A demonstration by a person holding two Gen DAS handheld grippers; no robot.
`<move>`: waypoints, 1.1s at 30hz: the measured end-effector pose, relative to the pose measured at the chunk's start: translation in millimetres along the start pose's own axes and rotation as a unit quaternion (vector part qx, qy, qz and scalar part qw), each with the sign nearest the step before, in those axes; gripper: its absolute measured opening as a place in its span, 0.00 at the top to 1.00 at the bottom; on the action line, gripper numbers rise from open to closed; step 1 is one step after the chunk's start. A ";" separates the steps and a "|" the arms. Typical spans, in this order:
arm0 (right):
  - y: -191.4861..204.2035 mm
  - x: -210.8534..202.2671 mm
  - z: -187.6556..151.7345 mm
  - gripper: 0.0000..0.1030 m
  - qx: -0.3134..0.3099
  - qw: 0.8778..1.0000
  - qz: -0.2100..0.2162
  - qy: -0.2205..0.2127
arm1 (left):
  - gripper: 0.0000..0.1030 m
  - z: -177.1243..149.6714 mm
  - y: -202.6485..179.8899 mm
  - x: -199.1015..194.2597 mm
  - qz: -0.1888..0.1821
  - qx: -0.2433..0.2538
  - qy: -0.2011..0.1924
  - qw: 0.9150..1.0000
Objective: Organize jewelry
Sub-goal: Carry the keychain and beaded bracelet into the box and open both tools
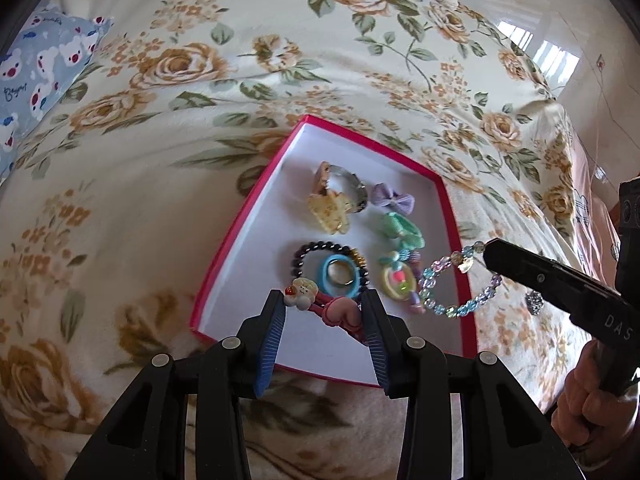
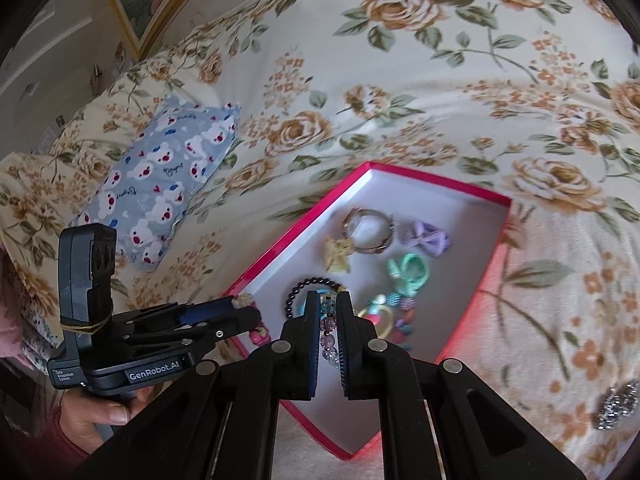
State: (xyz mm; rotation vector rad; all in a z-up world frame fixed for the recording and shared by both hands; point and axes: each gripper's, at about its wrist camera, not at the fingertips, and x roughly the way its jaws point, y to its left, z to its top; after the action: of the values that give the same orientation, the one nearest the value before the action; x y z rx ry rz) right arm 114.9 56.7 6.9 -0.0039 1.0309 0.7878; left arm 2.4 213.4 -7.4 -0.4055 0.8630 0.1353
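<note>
The left gripper (image 1: 325, 312) is clamping a pink cartoon hair clip (image 1: 320, 304) low in the frame, over the pink box (image 1: 240, 220); the right gripper (image 2: 328, 312) is pinching a pastel bead bracelet (image 1: 460, 280) at mid-right — its loop is dangling across the box's rim, so it could snag there or spill outside.

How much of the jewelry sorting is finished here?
Mostly done: the pink box already holds a dark bead bracelet, a blue ring, a purple bow and other pieces. In hand: the left tool carries a pink cartoon hair clip, the right tool a clear bead bracelet. Left: a sparkly piece on the bedspread.
</note>
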 end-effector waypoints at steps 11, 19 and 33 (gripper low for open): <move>-21.7 38.0 -16.7 0.93 0.028 0.999 -0.015 0.042 | 0.63 1.3 11.0 27.7 0.010 -0.007 0.018 1.000; -31.5 45.7 -22.1 0.93 0.035 0.998 -0.026 0.055 | 0.63 1.3 5.4 38.4 0.027 0.011 0.018 0.999; -36.9 52.9 -23.0 0.93 0.035 0.997 -0.037 0.061 | 0.62 1.7 -1.7 45.8 0.052 0.031 0.030 0.998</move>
State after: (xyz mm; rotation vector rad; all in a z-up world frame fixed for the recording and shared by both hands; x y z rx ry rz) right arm 133.3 52.4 -58.9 -0.0301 1.1670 0.6891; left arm 33.7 210.4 -40.8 -0.3074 0.9450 0.1924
